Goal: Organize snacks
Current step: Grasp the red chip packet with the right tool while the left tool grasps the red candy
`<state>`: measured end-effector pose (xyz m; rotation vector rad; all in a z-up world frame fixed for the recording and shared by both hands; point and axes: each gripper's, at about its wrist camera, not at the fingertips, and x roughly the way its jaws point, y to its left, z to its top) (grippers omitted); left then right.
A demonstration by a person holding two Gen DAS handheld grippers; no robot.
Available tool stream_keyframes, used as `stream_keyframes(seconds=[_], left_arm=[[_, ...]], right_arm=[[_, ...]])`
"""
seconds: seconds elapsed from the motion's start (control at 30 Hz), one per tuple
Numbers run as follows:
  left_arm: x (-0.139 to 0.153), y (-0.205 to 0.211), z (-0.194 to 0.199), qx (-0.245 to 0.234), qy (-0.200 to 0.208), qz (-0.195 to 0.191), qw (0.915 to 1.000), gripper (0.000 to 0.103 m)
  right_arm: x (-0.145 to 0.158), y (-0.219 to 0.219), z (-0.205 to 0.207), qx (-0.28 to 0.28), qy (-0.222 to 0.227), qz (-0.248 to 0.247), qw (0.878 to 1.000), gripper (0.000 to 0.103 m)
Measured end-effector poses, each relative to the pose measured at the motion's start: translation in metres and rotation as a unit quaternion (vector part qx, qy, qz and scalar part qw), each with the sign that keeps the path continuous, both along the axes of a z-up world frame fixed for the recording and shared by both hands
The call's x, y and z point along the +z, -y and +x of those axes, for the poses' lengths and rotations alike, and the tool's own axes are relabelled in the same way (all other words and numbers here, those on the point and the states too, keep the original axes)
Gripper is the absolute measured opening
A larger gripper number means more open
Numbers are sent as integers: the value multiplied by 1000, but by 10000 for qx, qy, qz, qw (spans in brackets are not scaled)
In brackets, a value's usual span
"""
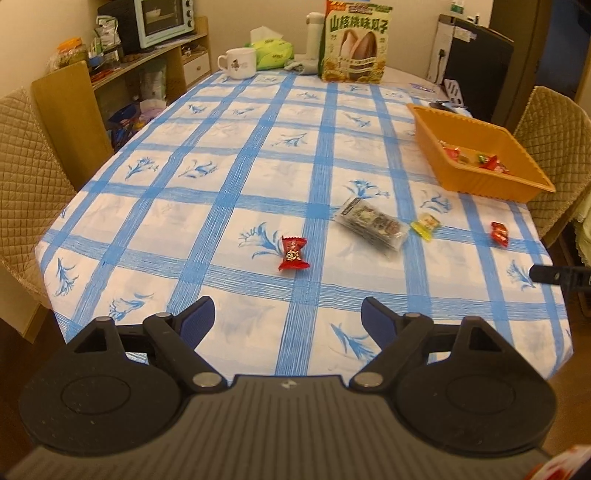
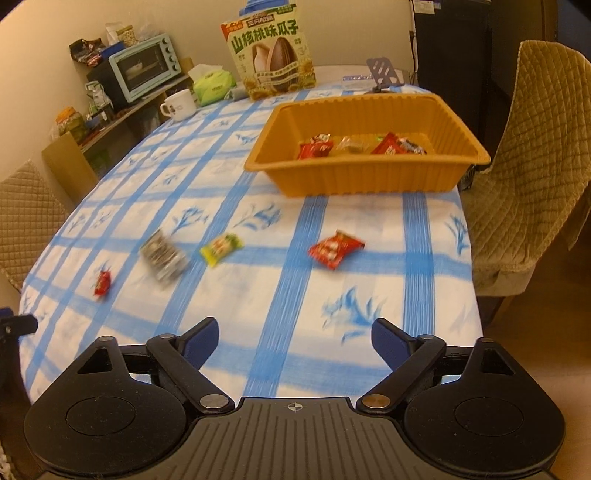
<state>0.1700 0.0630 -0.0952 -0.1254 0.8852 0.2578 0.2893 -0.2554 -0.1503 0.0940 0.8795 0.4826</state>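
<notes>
Done: several wrapped snacks lie in the orange basket (image 2: 369, 173).
Left: four on the tablecloth (image 2: 258, 295); a red candy (image 1: 293, 254) ahead of the left claw (image 1: 288, 321), a red packet (image 2: 335, 248) ahead of the right claw (image 2: 294, 341).
Claws: both apart, empty.

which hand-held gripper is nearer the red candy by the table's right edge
Right. The right hand-held gripper faces that red candy just ahead; the left hand-held gripper sits farther off, with it far to its right.

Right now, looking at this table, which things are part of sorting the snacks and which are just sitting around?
Part of the job:
- orange tray, some snacks already inside
- red candy
- clear snack pack
- yellow-green candy
- red snack packet

Just lying about:
- white mug
- tissue pack
- sunflower seed bag
- toaster oven on the shelf
</notes>
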Motion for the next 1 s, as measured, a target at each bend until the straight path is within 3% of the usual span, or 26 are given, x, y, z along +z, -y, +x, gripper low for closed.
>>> stream_keyframes(seconds=[0.3, 0.57, 0.83, 1.0], left_arm=[[-12, -5, 18, 277, -107, 21, 9996, 84], [-16, -8, 30, 426, -160, 0, 9990, 83], [-19, -9, 37, 503, -177, 3, 9986, 83], [-20, -11, 40, 527, -175, 5, 9985, 82]], right_arm=[[-14, 6, 54, -131, -149, 271, 9994, 62], [-32, -3, 89, -194, -379, 303, 9986, 53], [-36, -21, 102, -56, -263, 53, 9996, 45], [-41, -31, 101, 135, -97, -310, 9994, 34]])
